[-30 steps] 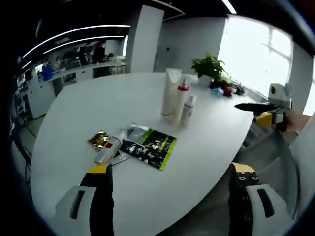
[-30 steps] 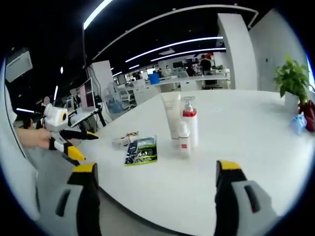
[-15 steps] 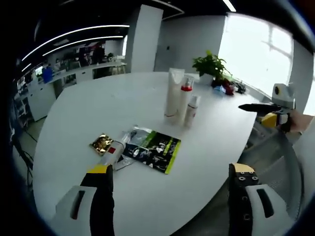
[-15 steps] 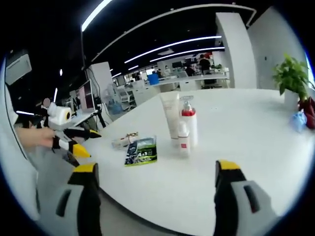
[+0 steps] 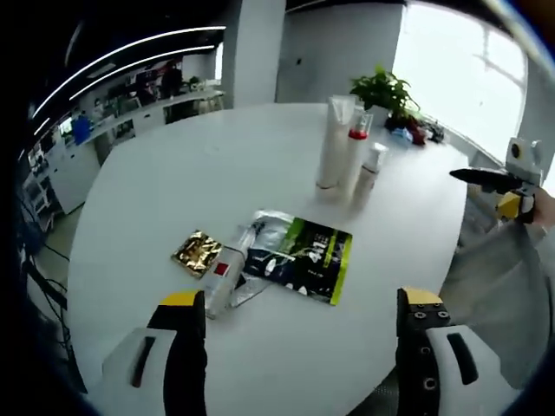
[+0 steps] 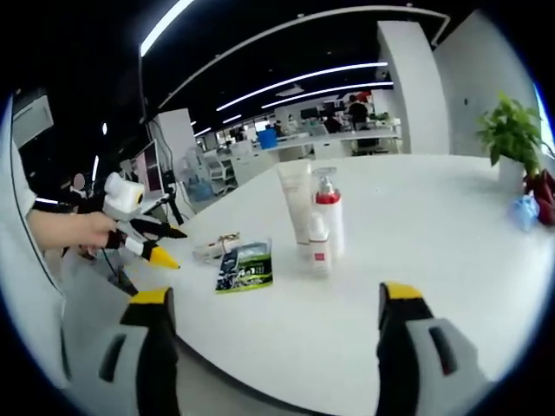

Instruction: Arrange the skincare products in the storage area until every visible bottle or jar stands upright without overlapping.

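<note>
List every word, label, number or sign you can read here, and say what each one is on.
None can be read.
Green and black sachet: white print, too blurred.
Lying bottle: red label, no legible text.
Small white bottle: red label patch, too small.
Gold packet: no legible print.

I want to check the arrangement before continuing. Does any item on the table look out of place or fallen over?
Yes. One small bottle lies on its side near the table's front edge, touching the green sachet, while three products stand upright farther back.
</note>
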